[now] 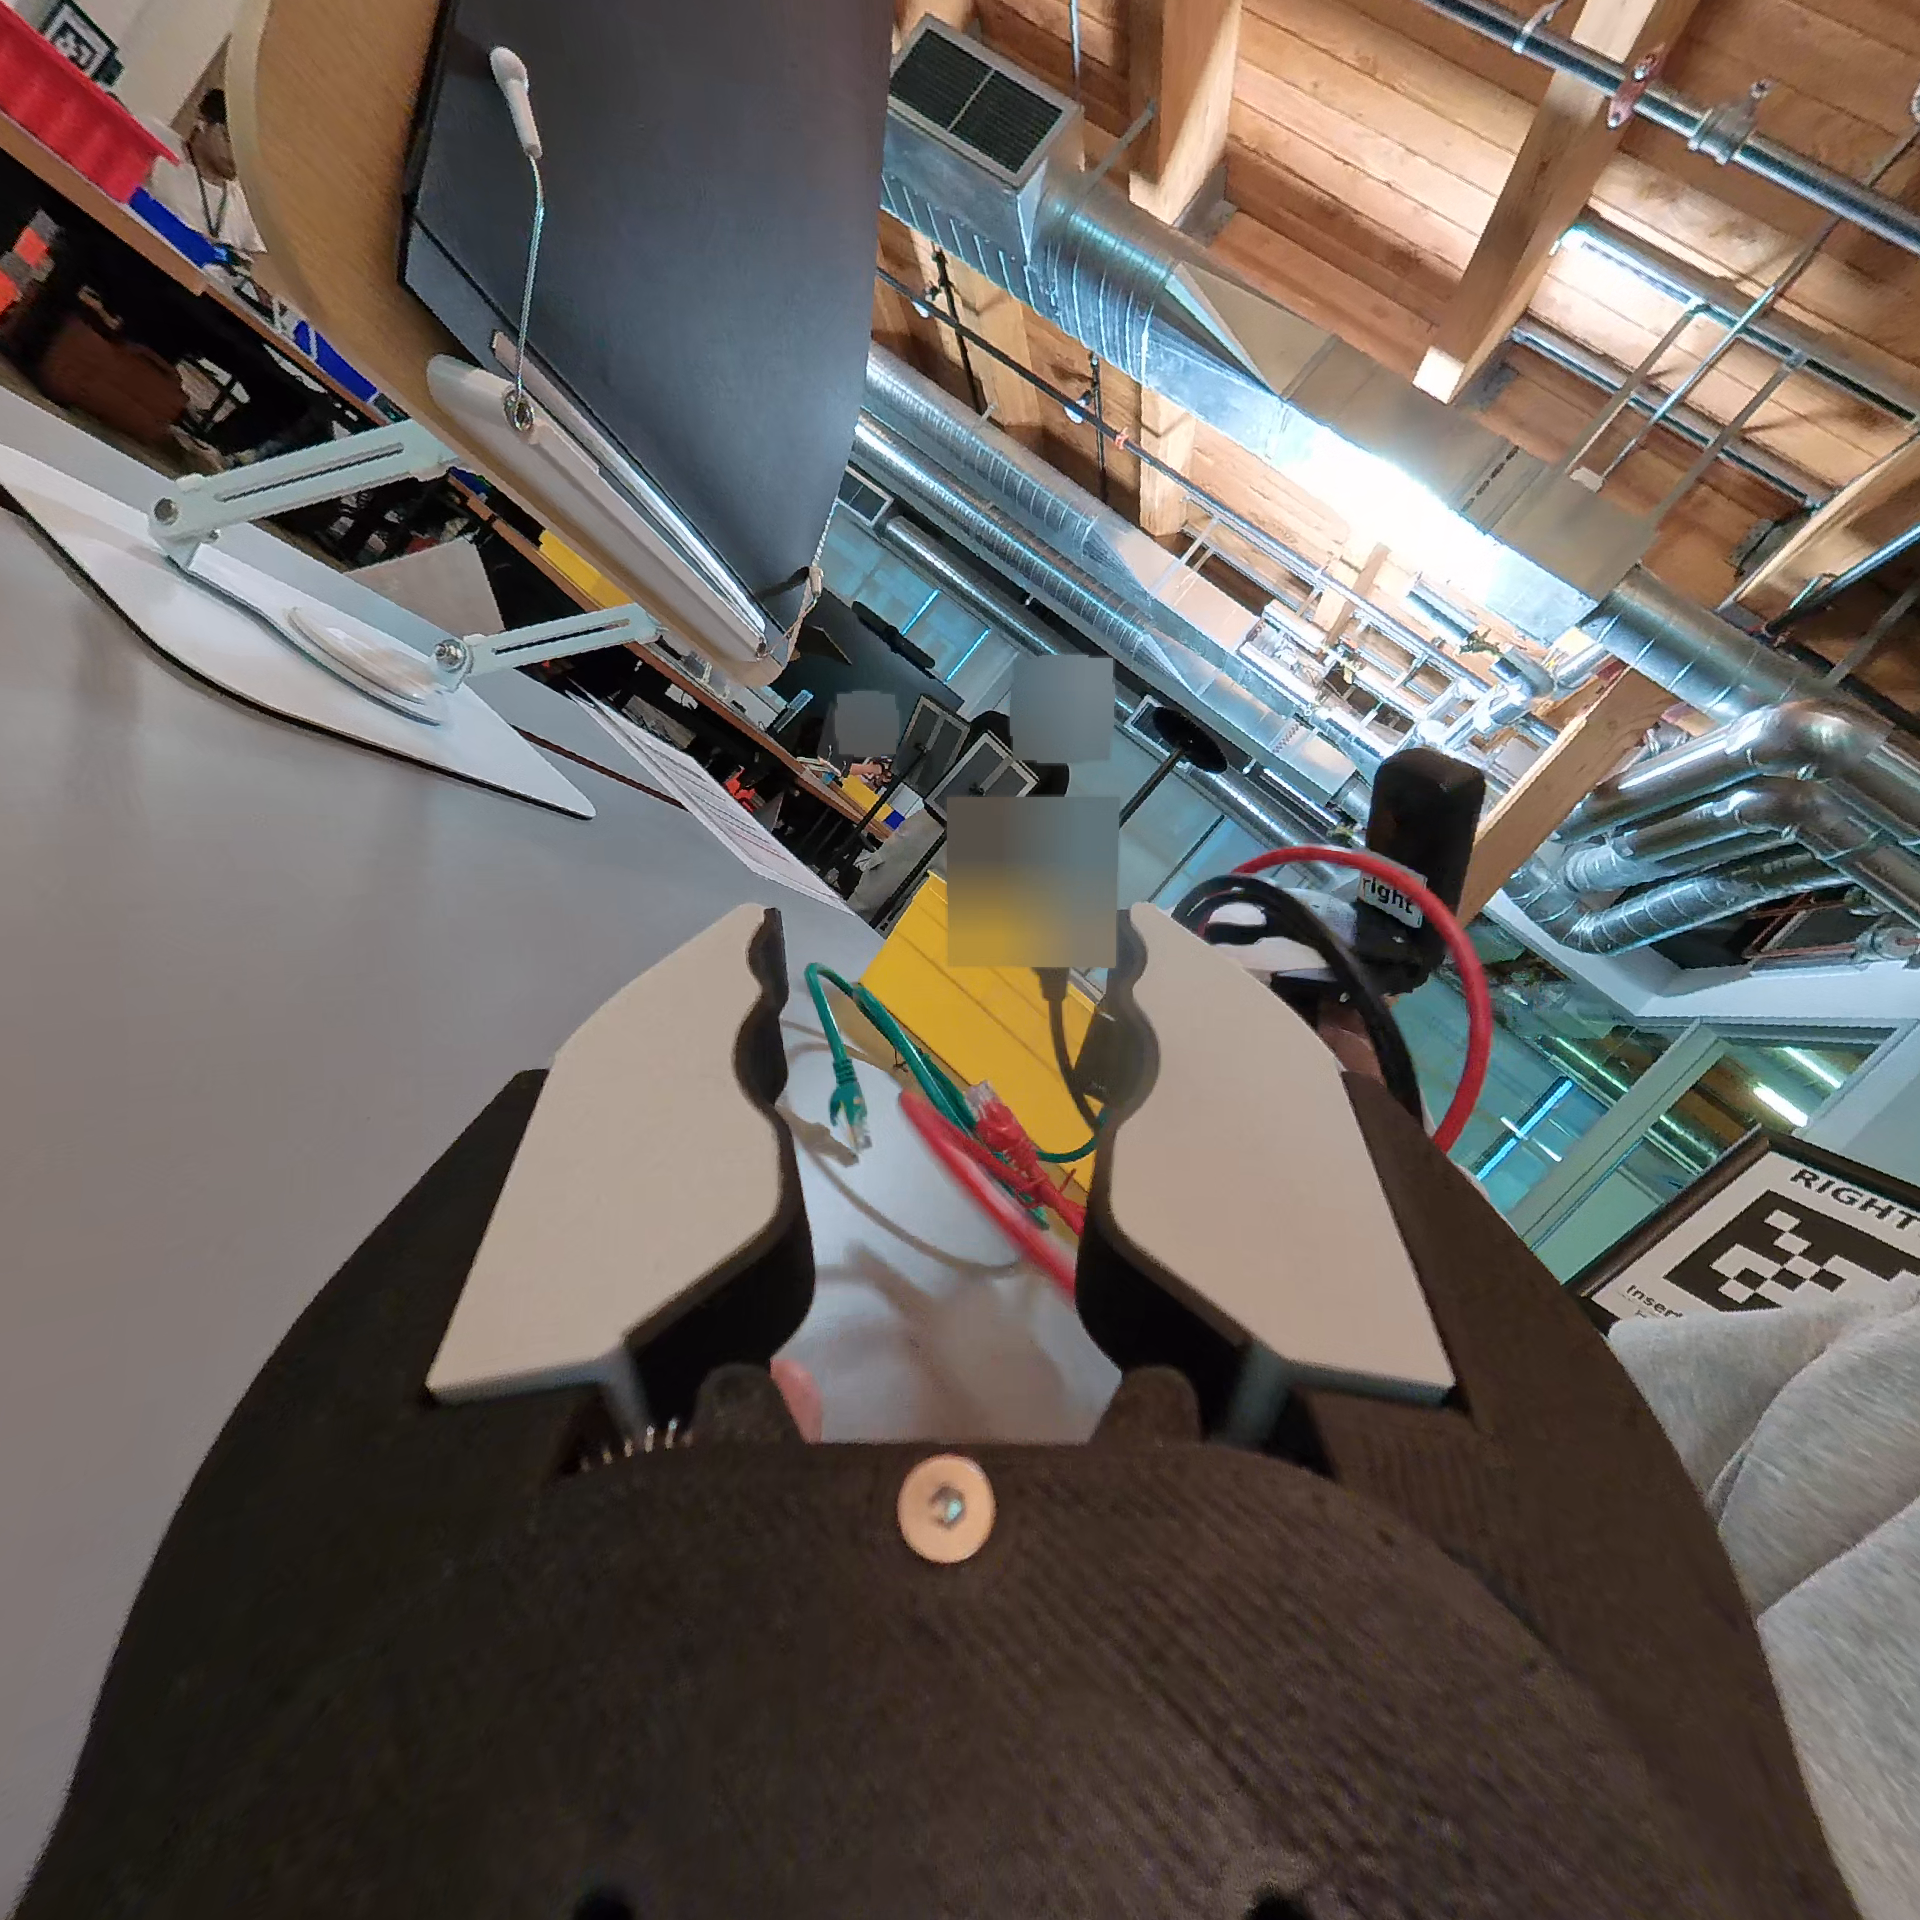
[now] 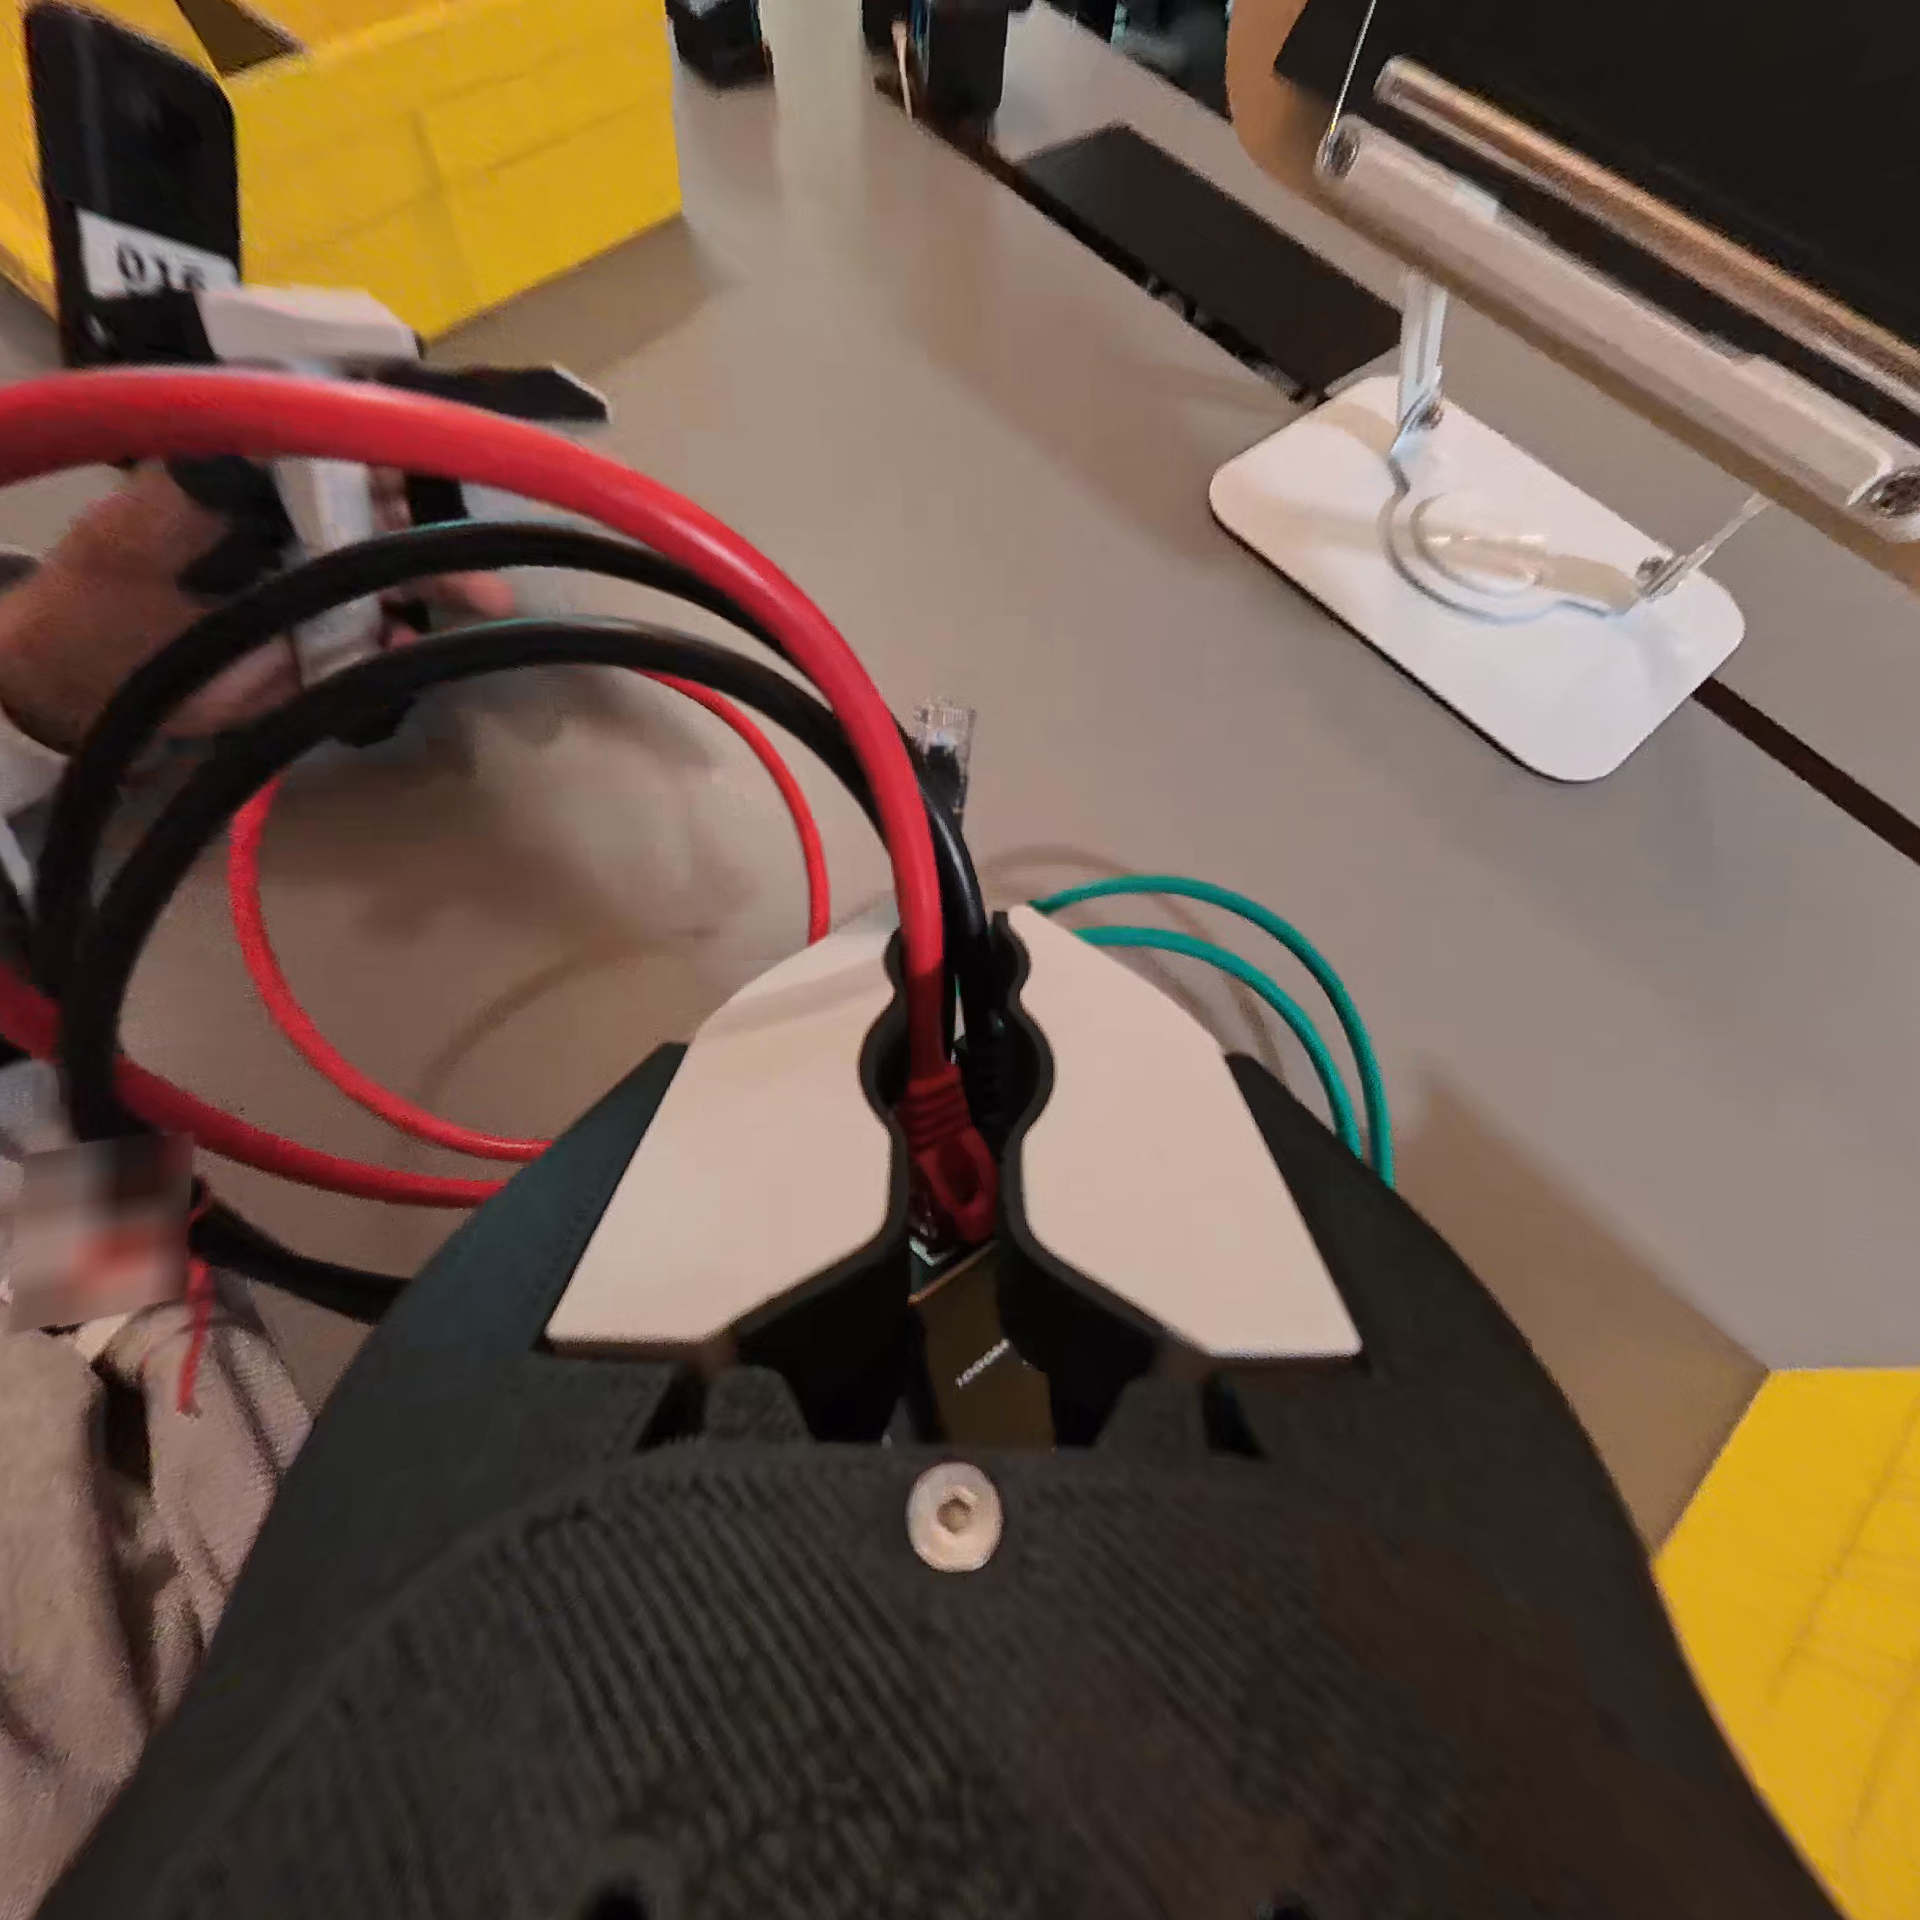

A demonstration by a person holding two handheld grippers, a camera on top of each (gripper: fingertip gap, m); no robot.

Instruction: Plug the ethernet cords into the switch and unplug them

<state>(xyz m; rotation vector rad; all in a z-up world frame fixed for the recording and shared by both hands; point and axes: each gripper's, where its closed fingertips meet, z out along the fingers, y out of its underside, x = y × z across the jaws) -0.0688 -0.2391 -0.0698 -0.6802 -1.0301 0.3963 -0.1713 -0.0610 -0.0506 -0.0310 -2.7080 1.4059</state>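
In the right wrist view my right gripper [image 2: 953,928] is shut on a small black switch [image 2: 977,1351]. A red cord [image 2: 520,447] loops down between the jaws, its red plug [image 2: 945,1153] at the switch. A black cord [image 2: 312,686] runs in beside it; a loose black plug [image 2: 943,732] sticks up past the fingertips. A green cord [image 2: 1247,956] curves behind the right finger. In the left wrist view my left gripper [image 1: 951,925] is open and empty above the table. A green plug [image 1: 847,1101] and a red plug [image 1: 1003,1127] lie loose ahead of it.
A grey table [image 2: 1039,520] holds a monitor on a white stand base [image 2: 1486,623], also in the left wrist view [image 1: 312,644]. Yellow bins stand at the far side [image 2: 436,135] and near right [image 2: 1797,1610]. The other gripper and a hand [image 2: 312,488] show blurred at left.
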